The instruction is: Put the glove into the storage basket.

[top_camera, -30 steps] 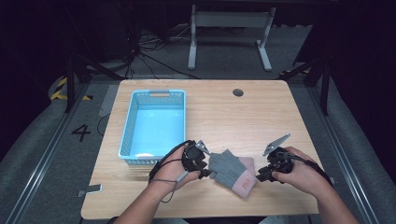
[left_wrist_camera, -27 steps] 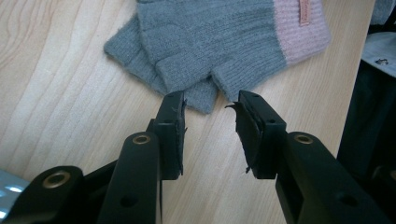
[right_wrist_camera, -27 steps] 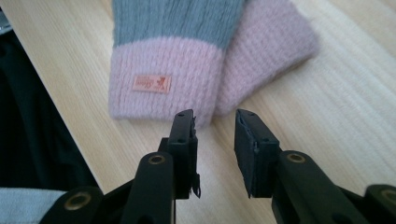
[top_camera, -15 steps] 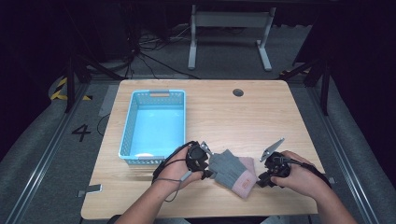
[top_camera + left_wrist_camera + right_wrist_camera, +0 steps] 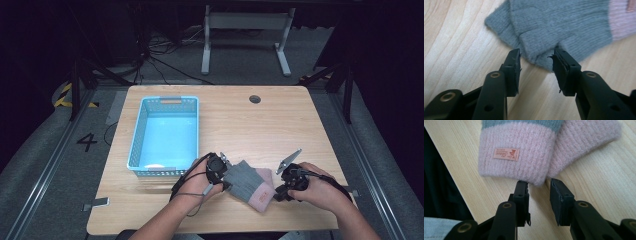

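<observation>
A pair of knitted gloves (image 5: pixel 247 182), grey with pink cuffs, lies flat near the table's front edge between my two grippers. My left gripper (image 5: pixel 225 175) is at the grey end. Its jaws have just been opening, and the left gripper view shows the left gripper (image 5: pixel 536 56) open with a grey fingertip of the gloves (image 5: pixel 561 22) lying loose between the pads. My right gripper (image 5: pixel 277 187) is at the pink end. Seen from the right gripper view, the right gripper (image 5: pixel 539 183) is open, its tips just short of the pink cuff (image 5: pixel 519 157), which bears a small label (image 5: pixel 506 154).
A light blue plastic basket (image 5: pixel 136 135) stands on the left half of the wooden table (image 5: pixel 250 130), close behind my left hand. A round cable hole (image 5: pixel 255 99) sits near the far edge. The table's front edge runs just under both forearms.
My left gripper has sunk a little toward the table and edged right, and its jaws have spread. The gloves now lie flat. The right hand has stayed in place.
</observation>
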Motion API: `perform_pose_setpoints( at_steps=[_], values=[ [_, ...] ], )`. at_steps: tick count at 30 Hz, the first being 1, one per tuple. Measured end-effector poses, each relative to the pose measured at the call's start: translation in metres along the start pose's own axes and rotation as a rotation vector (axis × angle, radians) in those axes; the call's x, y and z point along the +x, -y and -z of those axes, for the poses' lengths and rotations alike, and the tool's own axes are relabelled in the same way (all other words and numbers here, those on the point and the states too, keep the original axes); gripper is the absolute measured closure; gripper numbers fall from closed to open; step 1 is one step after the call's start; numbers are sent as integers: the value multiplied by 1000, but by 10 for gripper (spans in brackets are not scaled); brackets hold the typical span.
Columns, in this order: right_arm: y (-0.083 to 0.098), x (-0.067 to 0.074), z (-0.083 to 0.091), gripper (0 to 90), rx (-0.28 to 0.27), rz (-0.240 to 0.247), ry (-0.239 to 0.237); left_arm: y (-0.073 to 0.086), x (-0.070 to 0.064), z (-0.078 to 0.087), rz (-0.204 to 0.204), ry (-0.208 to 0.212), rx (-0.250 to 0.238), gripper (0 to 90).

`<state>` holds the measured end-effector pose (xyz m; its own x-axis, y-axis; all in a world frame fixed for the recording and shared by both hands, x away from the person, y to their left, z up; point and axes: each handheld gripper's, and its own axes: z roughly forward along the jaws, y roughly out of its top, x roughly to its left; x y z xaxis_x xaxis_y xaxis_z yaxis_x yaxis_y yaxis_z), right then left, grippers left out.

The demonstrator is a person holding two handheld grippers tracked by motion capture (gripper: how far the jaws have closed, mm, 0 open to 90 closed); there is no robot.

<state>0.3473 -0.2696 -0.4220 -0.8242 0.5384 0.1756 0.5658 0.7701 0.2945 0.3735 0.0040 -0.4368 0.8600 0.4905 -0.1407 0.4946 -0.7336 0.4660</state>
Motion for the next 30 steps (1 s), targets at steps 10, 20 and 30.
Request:
perform_pose_setpoints(
  at_steps=[10,20,30],
  values=[
    [-1,0,-1,687,0,5,-4,-2,0,-4,5,32,2,644],
    [-5,5,-1,694,-8,26,-10,-5,-5,0,-6,26,-1,759],
    [-8,9,-3,717,-4,46,5,-6,-6,-2,-25,-11,24,874]
  ],
)
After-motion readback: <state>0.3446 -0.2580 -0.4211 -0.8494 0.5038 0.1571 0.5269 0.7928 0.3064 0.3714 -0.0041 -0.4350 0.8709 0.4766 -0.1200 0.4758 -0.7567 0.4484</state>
